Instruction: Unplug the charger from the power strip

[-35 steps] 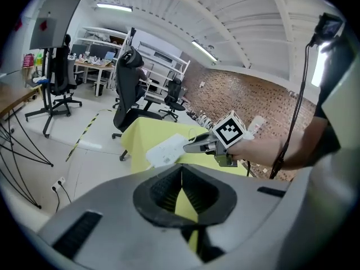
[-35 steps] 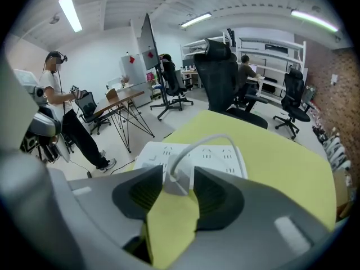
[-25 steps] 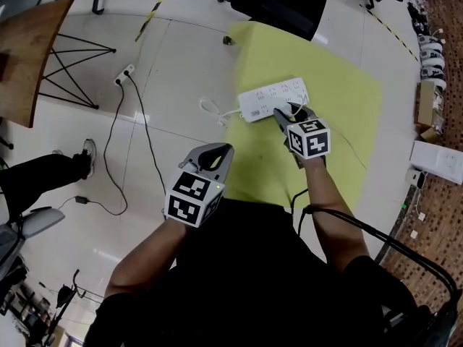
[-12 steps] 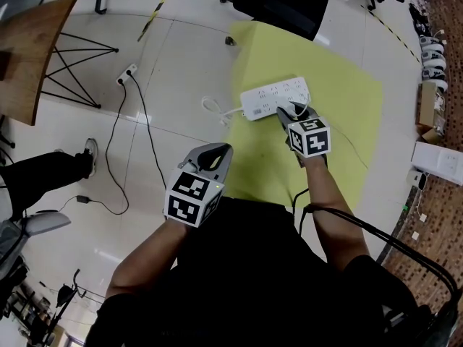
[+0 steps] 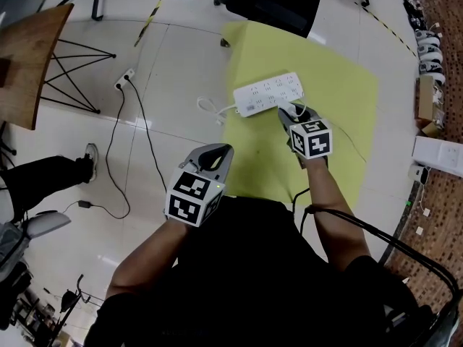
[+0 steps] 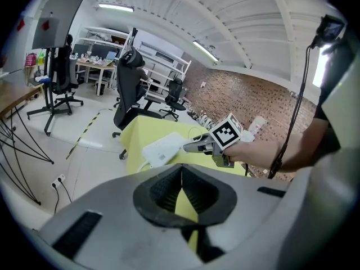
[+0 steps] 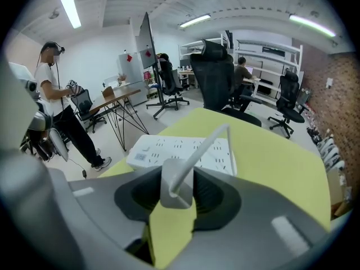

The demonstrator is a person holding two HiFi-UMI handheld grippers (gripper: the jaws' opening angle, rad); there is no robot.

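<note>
Right gripper [image 7: 177, 189] closing on charger [image 7: 175, 180], cable [image 7: 203, 144] pointing forward

Your charger [image 7: 176, 183] is white, and so are its cable [image 7: 202, 148] and the power strip [image 5: 269, 95]. The cloth [image 5: 340, 100] is yellow-green. Your right gripper [image 5: 288, 111] and left gripper [image 5: 221, 152] are grey with black pads, and each cube carries black-and-white square markers. The floor [image 5: 181, 71] is pale glossy tile, and the tape [image 5: 154, 11] is striped yellow and black.
</note>
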